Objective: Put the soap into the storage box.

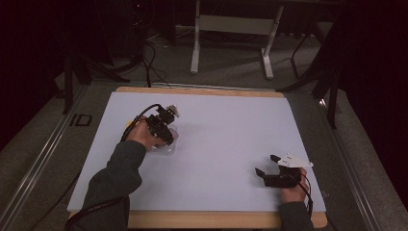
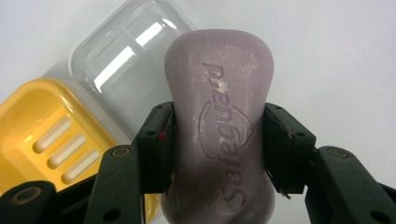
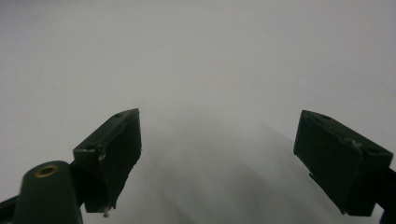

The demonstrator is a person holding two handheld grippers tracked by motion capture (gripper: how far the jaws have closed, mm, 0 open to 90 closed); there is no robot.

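Clamping soap bar (image 2: 219,126), left gripper (image 2: 217,144) near yellow dish (image 2: 32,121), right gripper (image 3: 219,154) fingers apart.

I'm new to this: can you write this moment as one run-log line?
left gripper: shut on purple soap bar | yellow soap dish and clear lid: beside it | right gripper: open, holding nothing, on white table

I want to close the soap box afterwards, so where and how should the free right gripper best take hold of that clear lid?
Probably by its long sides. The clear lid lies dome up on the table beside the yellow soap tray, so come from above and close across the narrow width. The smooth, rounded dome could slip; grip low. The right gripper is open.
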